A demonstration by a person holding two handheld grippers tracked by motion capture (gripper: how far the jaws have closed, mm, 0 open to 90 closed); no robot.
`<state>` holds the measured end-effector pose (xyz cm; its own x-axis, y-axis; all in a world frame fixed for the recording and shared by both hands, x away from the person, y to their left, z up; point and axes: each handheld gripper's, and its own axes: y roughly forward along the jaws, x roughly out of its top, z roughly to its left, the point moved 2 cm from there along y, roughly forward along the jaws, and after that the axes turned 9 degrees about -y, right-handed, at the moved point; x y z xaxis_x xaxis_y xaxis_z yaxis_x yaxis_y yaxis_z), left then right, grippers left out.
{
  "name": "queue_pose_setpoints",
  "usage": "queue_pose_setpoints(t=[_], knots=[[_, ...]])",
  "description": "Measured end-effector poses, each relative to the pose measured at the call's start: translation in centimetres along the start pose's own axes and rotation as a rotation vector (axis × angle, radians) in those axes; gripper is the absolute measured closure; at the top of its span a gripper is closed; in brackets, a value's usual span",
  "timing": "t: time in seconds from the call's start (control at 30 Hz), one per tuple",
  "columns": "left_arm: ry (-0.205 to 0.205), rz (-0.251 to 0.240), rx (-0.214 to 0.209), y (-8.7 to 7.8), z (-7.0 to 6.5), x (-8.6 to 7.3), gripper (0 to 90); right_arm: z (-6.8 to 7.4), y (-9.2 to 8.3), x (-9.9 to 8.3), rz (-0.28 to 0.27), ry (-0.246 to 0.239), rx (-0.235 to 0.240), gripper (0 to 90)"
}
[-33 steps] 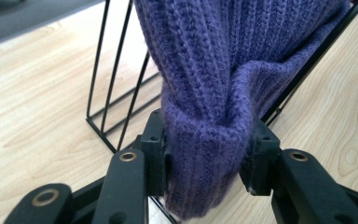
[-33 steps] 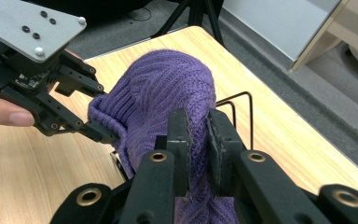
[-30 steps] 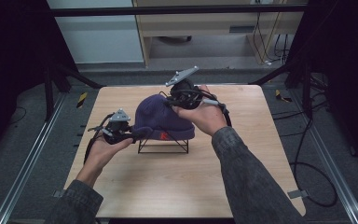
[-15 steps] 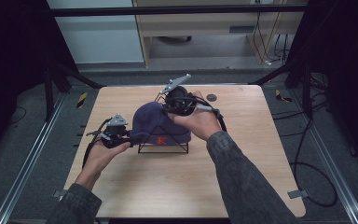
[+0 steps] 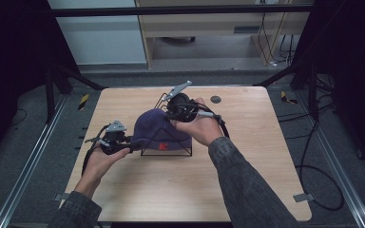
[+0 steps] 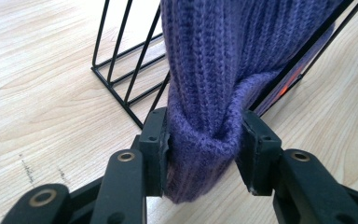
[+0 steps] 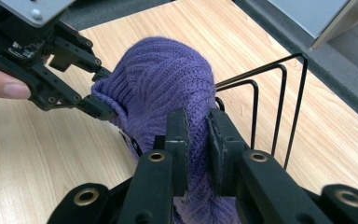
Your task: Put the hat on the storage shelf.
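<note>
A purple knit hat (image 5: 158,129) with a red letter on its cuff is draped over a black wire rack (image 5: 167,151) in the middle of the wooden table (image 5: 247,161). My left gripper (image 5: 131,142) is at the hat's left side, shut on a bunched fold of the cuff (image 6: 200,154) just above the tabletop. My right gripper (image 5: 169,114) is at the hat's far right top, shut on a pinch of the knit (image 7: 196,140). In the right gripper view the hat's crown (image 7: 168,79) bulges ahead, with the left gripper (image 7: 93,105) biting its far edge.
The rack's upright wire loops (image 7: 279,102) stand to the right of the hat, and its base wires (image 6: 121,70) run along the table. A small dark round disc (image 5: 215,99) lies near the far edge. Cables (image 5: 313,171) trail beside the table's right edge.
Both grippers, the hat and the rack have shifted a little toward the near edge. The right gripper has come down lower on the hat's top.
</note>
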<state>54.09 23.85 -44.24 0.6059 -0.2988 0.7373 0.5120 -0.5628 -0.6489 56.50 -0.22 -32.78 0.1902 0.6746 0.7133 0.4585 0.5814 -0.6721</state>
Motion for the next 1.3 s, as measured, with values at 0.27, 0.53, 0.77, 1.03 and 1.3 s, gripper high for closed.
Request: queue_pose_setpoints(t=[0.27, 0.53, 0.77, 1.03, 1.3], knots=[[0.003, 0.010, 0.005, -0.3, -0.2, -0.1, 57.1, 0.2, 0.2, 0.0, 0.017, -0.001, 0.015, 76.4], [-0.007, -0.018, 0.009, -1.1, 0.0, -0.4, 57.5, 0.3, 0.0, 0.0, 0.008, 0.003, 0.022, 74.2], [-0.025, -0.060, 0.054, -2.0, 0.3, -1.1, 54.0, 0.3, -0.7, 0.5, -0.007, -0.001, 0.017, 74.8], [-0.068, -0.052, 0.151, -2.3, 1.7, -2.7, 37.2, 0.2, -0.9, 0.7, -0.006, 0.004, 0.002, 72.8], [-0.077, 0.033, 0.235, -1.4, 2.7, -4.7, 24.7, 0.3, -1.0, 0.5, -0.006, 0.025, -0.008, 69.2]])
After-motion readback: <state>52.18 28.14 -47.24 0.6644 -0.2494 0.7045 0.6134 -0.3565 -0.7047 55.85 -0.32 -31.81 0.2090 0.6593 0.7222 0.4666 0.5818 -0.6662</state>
